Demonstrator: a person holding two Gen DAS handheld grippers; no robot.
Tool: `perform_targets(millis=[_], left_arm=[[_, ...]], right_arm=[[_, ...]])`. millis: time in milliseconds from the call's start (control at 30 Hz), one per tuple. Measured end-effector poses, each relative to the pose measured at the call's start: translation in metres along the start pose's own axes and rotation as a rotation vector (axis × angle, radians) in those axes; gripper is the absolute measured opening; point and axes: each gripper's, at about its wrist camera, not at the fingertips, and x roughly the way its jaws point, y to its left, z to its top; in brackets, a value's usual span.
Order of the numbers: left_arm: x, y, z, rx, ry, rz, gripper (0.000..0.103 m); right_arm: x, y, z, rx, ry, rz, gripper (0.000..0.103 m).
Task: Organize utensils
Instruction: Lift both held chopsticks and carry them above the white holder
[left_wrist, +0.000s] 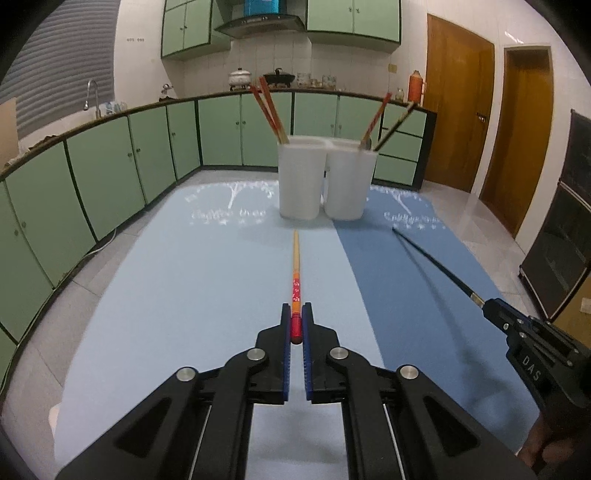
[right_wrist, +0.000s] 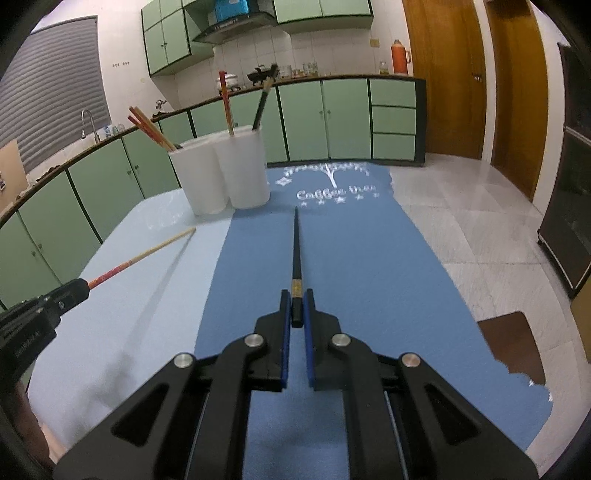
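My left gripper (left_wrist: 296, 312) is shut on the red end of a red-and-wood chopstick (left_wrist: 296, 266), which points ahead toward the two white holders (left_wrist: 325, 177). My right gripper (right_wrist: 296, 299) is shut on the thick end of a black chopstick (right_wrist: 296, 247), held above the dark blue mat. In the left wrist view the right gripper (left_wrist: 484, 302) and its black chopstick (left_wrist: 432, 260) show at the right. The right wrist view shows the left gripper (right_wrist: 83, 288) with the red chopstick (right_wrist: 147, 254) at the left. The left holder (right_wrist: 199, 177) holds red chopsticks; the right holder (right_wrist: 243, 166) holds one red and one black.
A light blue mat (left_wrist: 177, 288) and a dark blue mat (right_wrist: 351, 266) cover the table side by side. Green kitchen cabinets (left_wrist: 110, 173) curve around the back and left. Wooden doors (left_wrist: 458, 110) stand at the right, and a dark cabinet (right_wrist: 569, 221) is at the far right.
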Motion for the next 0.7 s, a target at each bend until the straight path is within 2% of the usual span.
perform_targets(millis=[367, 700], left_arm=[[-0.033, 0.003, 0.034, -0.014, -0.103, -0.034, 0.006], [-0.058, 0.012, 0.072, -0.014, -0.210, -0.065, 0.006]], right_arm=[[-0.032, 0.002, 0.034, 0.002, -0.091, 0.042, 0.006], [-0.059, -0.005, 0.086, 0.002, -0.176, 0.082, 0.006]])
